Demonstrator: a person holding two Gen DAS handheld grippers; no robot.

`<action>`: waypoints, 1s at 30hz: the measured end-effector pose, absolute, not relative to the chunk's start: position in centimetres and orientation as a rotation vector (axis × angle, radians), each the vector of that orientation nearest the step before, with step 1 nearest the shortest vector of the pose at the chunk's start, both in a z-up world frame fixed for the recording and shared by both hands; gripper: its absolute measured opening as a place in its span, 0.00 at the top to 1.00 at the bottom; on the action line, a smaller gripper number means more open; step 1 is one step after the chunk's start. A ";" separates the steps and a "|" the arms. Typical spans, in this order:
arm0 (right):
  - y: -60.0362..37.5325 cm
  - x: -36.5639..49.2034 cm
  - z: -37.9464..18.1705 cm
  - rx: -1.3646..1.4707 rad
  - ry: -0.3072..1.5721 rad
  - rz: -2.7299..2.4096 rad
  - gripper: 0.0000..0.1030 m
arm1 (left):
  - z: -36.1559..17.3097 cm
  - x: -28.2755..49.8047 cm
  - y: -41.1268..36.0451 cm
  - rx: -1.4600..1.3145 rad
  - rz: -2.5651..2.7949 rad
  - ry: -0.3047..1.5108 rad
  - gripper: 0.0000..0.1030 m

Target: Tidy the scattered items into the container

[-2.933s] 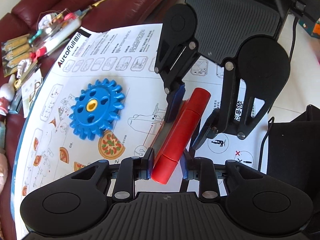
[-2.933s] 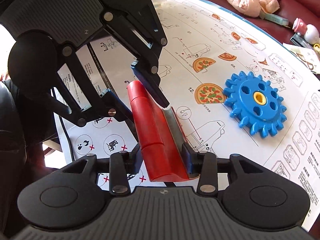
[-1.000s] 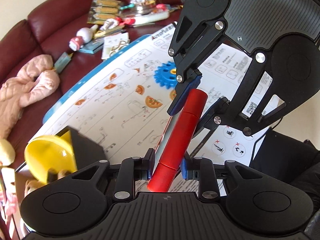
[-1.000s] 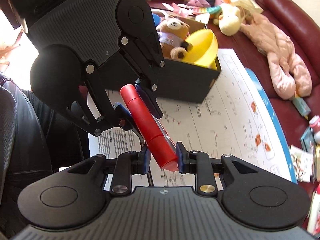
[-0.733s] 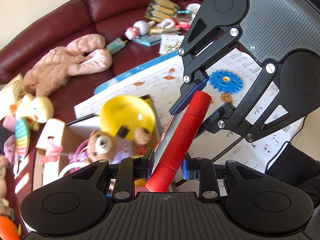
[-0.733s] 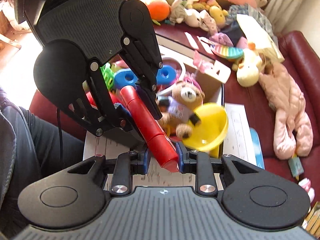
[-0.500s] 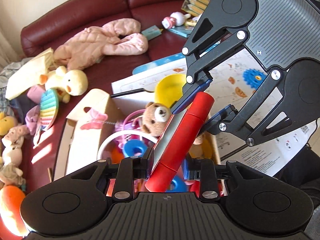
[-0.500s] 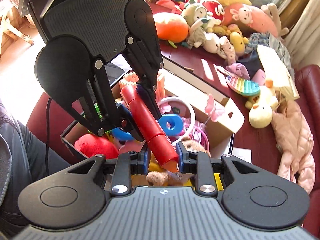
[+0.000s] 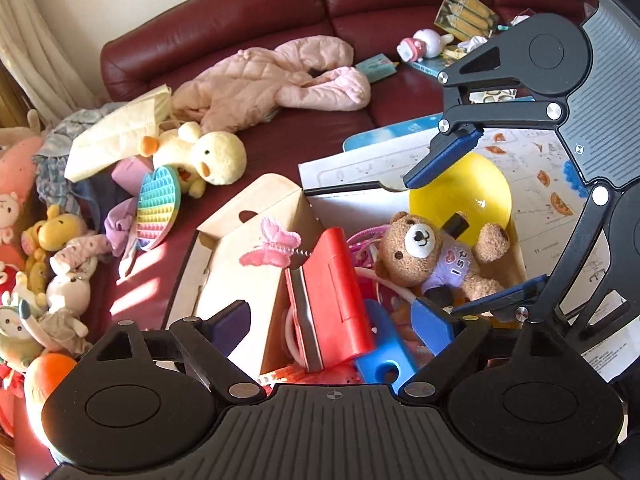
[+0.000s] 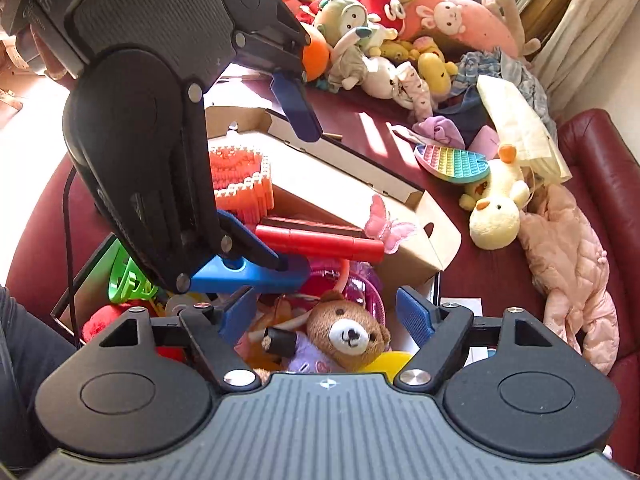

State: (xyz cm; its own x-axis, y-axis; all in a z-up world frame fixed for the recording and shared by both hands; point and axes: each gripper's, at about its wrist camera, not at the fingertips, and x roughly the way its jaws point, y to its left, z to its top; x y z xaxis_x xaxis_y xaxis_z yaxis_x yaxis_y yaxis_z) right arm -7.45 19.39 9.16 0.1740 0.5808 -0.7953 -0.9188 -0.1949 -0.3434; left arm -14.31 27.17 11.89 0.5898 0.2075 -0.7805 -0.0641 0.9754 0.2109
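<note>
Over on the left of the dark red leather sofa (image 9: 248, 12), a heap of soft toys (image 9: 44, 248), a rainbow heart-shaped pop-it pad (image 9: 158, 206) and a yellow plush duck (image 9: 210, 156) lay outside the box, so much of the tidying was judged left to do. Further right, the red plastic toy cleaver with a grey blade (image 9: 332, 296) rested loose in the open cardboard box (image 9: 240, 280), among a brown teddy bear in a purple shirt (image 9: 436, 252) and a yellow plastic bowl (image 9: 472, 192). Both the left gripper (image 9: 332, 326) and the right gripper (image 10: 328, 312) had just been opening; their fingers stood wide apart, holding nothing. At the far right, a blue plastic gear (image 9: 572, 178) lay on the printed sheet, not yet collected.
</note>
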 end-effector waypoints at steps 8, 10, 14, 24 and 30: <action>18.2 -7.8 8.3 -0.989 0.529 1.393 0.12 | 10.8 -14.0 27.1 0.096 0.169 0.949 0.02; 18.1 -8.0 8.2 -0.966 0.559 1.377 0.08 | 10.7 -14.1 26.8 0.103 0.180 0.944 0.01; 18.3 -8.4 8.0 -0.924 0.673 1.313 0.05 | 10.4 -14.1 26.5 0.096 0.198 0.966 0.00; 18.4 -8.6 7.4 -0.728 0.930 1.163 0.01 | 9.8 -13.8 26.0 0.120 0.279 1.023 0.00; 18.4 -9.2 7.2 -0.681 1.049 1.057 0.01 | 11.0 -14.4 26.8 0.102 0.312 1.032 0.00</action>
State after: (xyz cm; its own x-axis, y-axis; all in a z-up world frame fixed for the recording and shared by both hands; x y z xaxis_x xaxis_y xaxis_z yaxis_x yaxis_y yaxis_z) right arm -9.24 18.42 7.17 0.1178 0.3601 -0.9255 -0.9282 0.3712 0.0263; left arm -14.40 26.84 10.95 0.4735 0.3026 -0.8271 -0.2071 0.9510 0.2294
